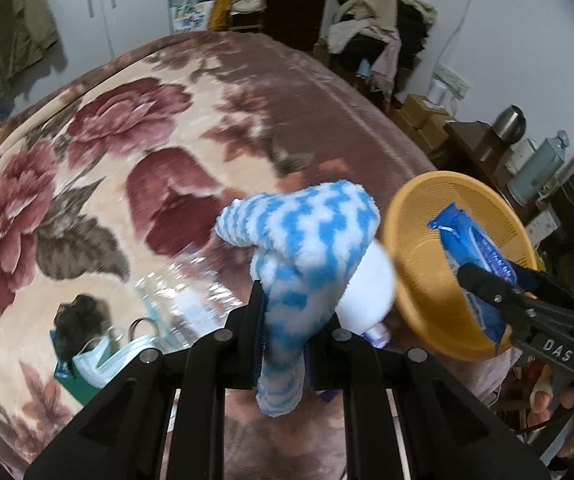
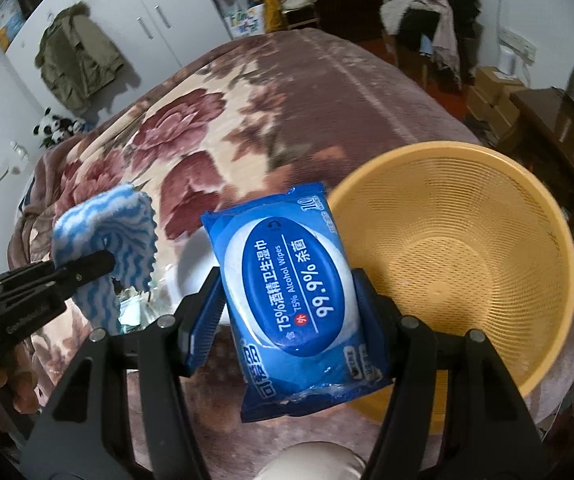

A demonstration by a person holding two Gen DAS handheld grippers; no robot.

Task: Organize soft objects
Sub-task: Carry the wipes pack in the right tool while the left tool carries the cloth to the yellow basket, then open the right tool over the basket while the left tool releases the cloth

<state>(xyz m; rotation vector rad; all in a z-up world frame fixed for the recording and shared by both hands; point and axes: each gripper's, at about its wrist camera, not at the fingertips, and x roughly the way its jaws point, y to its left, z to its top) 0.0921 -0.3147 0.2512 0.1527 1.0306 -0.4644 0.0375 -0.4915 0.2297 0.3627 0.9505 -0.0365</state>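
**Both tools loaded beside the yellow basket**

While the round yellow perforated plastic basket (image 2: 459,264) sits at the near right corner of the bed, each tool carries a soft item toward it. The right tool (image 2: 287,300) is clamped on a blue plastic pack of alcohol wipes (image 2: 291,292), held by its long sides just left of the basket's rim; seen from the left wrist, the pack (image 1: 475,248) appears to overlap the basket's mouth (image 1: 415,240). The left tool (image 1: 283,320) pinches a fluffy blue-and-white striped cloth (image 1: 307,240), which droops over the fingers, further left of the basket and above the floral blanket on the bed (image 1: 107,160).

The step in hand looks like depositing: the basket seems empty, so neither item is in yet. The wipes probably go first, needing a short carry past the rim and a release low over the mesh floor. The cloth then has to follow without the two tools colliding, since they are near each other.

Left of the basket, a clear crumpled plastic bottle (image 1: 183,296) and a pale blue face mask (image 1: 103,360) lie on the blanket, below the left tool. Right of the basket the bed edge drops toward a cluttered dark wooden cabinet (image 2: 547,120), so room is tight on that side; the far blanket is open.
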